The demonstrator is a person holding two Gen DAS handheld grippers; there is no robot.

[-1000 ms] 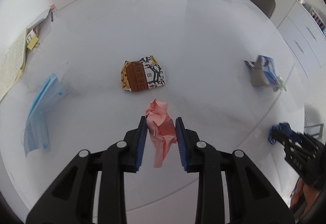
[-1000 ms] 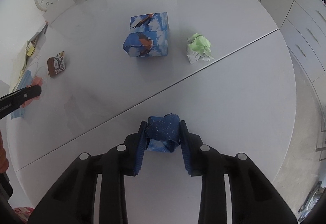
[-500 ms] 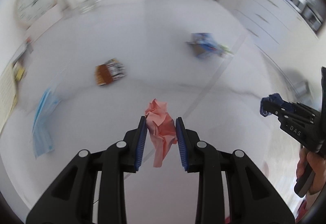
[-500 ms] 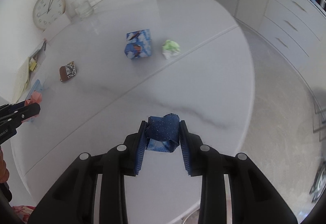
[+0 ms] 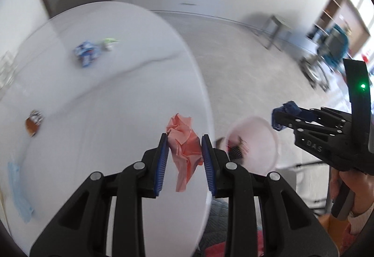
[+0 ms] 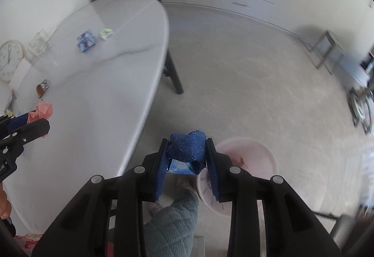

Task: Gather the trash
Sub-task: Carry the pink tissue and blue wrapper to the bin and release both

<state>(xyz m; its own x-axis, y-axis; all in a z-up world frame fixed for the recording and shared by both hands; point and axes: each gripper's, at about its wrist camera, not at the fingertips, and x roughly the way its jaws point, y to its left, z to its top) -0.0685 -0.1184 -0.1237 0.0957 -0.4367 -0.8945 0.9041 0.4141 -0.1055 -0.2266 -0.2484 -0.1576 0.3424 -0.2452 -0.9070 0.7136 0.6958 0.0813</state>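
My left claw pinches a crumpled pink paper between its blue pads, above the rim of the white tabletop. My right claw is clamped on a crumpled dark blue paper with pale dots, off the tabletop and over the floor. Just beside it, low on the floor, stands a pale pink bin with some dark scraps inside. On the tabletop, well apart from both claws, lie a blue patterned box, a green paper wad just beside it, a brown wrapper and a light blue face mask. A clock leans at the far edge.
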